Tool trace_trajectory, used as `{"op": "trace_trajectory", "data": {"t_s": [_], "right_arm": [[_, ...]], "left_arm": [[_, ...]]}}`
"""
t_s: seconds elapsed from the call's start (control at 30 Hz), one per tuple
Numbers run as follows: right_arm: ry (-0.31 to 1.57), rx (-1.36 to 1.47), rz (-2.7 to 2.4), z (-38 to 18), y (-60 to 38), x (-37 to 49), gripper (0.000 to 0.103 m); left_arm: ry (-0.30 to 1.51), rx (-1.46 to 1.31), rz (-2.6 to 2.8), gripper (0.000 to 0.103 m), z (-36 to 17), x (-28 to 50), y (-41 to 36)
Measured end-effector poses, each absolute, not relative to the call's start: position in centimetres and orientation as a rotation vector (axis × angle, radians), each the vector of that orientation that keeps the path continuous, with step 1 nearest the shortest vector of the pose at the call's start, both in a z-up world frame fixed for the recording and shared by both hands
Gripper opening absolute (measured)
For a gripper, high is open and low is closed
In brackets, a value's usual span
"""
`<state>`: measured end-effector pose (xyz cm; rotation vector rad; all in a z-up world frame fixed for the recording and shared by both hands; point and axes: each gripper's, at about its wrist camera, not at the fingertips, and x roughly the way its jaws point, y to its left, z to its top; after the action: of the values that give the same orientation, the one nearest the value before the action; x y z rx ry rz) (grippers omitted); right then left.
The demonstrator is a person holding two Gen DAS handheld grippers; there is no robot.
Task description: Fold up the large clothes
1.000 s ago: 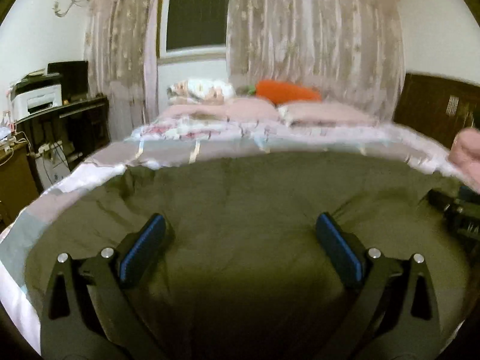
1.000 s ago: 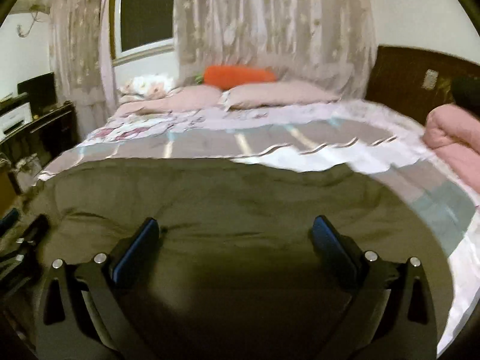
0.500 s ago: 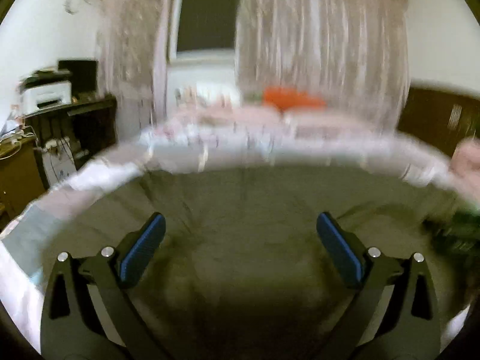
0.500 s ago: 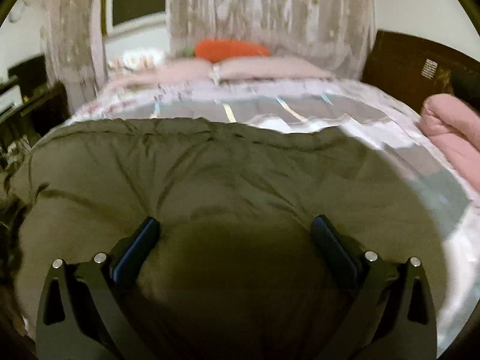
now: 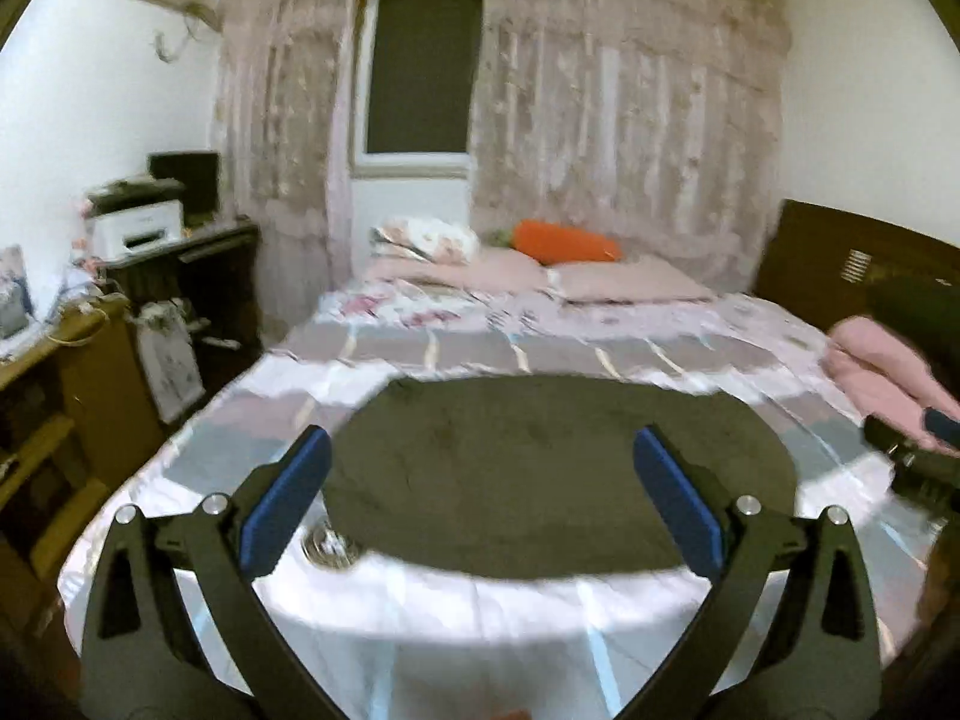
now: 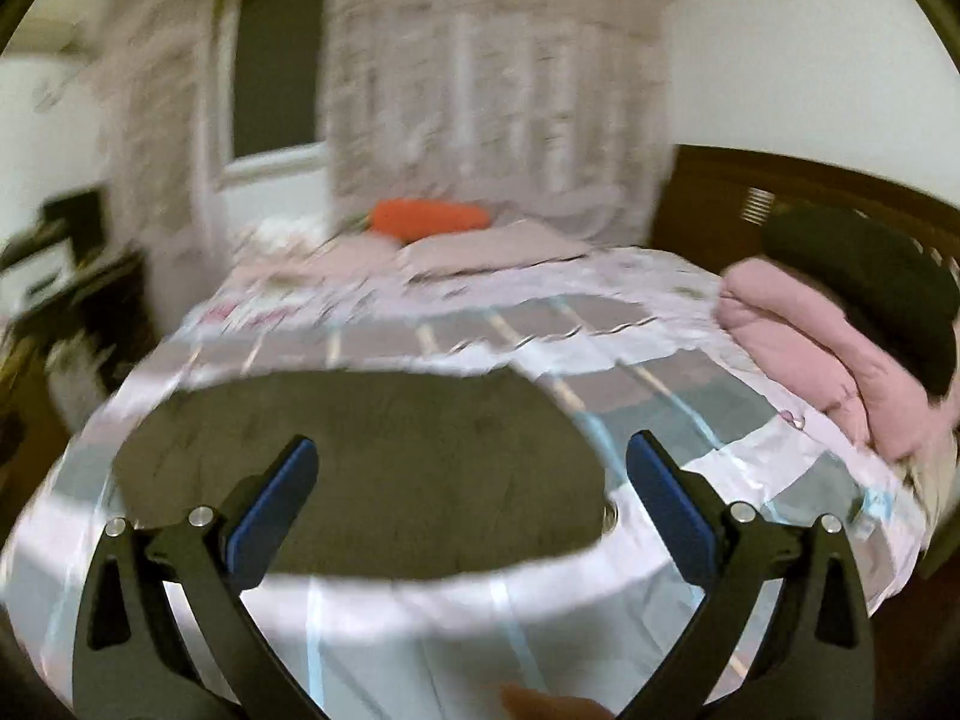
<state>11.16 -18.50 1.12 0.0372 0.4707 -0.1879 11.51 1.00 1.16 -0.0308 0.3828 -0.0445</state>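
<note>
A large olive-green garment (image 5: 558, 474) lies flat and folded near the foot of the bed (image 5: 480, 606); it also shows in the right wrist view (image 6: 372, 468). My left gripper (image 5: 480, 504) is open and empty, held back above the bed's foot edge, apart from the garment. My right gripper (image 6: 471, 504) is open and empty, also raised clear of the garment. The right gripper's body shows at the right edge of the left wrist view (image 5: 918, 468).
Folded pink and dark clothes (image 6: 840, 348) lie at the bed's right side. Pillows and an orange cushion (image 5: 564, 240) are at the head. A desk with a printer (image 5: 138, 228) and a wooden cabinet (image 5: 54, 396) stand left. A dark headboard (image 5: 840, 264) is at right.
Both grippers have pulled back and up from the garment; it now looks smaller and farther, with the bed's foot edge in view. Both stayed open.
</note>
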Motion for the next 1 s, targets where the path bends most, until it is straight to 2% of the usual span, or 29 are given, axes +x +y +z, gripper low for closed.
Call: {"op": "trace_trajectory", "data": {"t_s": [0.13,0.33,1.0], "right_arm": [[0.515,0.046,-0.166,-0.3,-18.0,7.8,0.102],[0.595,0.095,-0.173,-2.4,-18.7,7.4,0.102],[0.576,0.073,-0.119,-1.4,-17.0,7.7,0.102]], "left_arm": [[0.380,0.004,-0.037,0.101,0.5,8.6,0.8],[0.438,0.009,-0.058,0.101,-1.7,8.1,0.4],[0.467,-0.013,-0.086,0.101,-3.2,8.8,0.4]]}}
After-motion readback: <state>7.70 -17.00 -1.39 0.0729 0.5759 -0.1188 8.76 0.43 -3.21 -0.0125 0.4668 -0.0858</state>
